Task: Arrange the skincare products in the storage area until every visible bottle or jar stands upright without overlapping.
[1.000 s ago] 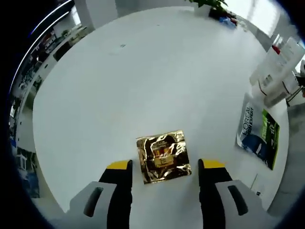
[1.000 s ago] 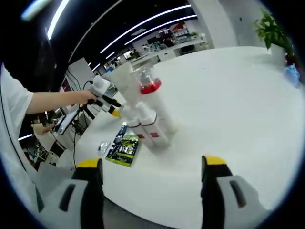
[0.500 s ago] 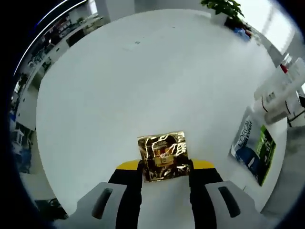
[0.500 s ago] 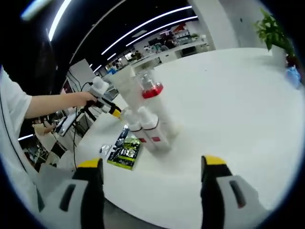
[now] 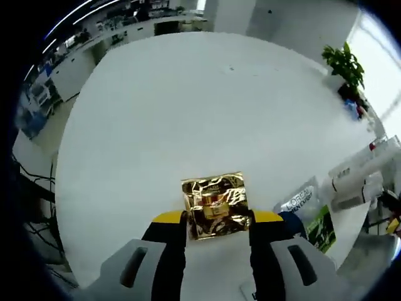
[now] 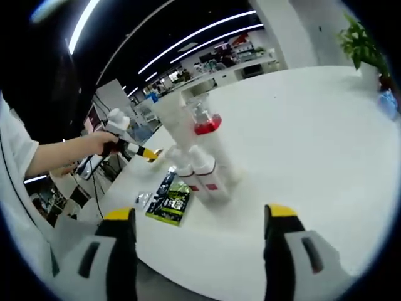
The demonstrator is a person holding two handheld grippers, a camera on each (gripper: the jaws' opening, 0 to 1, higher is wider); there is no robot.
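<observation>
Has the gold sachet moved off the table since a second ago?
Yes. The left gripper has shut on the gold sachet and lifted it: the green packet, which lay far to its right on the table, now shows partly under the jaw.

In the left gripper view the tabletop [image 5: 188, 106] lies bare and wide ahead of the gold sachet [image 5: 215, 204], up to the plant [image 5: 343, 61] at its far edge. To the right, bottles [image 5: 363, 182] and a flat pack [image 5: 316, 226] crowd the rim. In the right gripper view, the space between the open tongs [image 6: 199, 216] and the bottle cluster [image 6: 197, 153] is free; right of the cluster the tabletop is bare. The pack [image 6: 169, 200] lies left, just beside it.
</observation>
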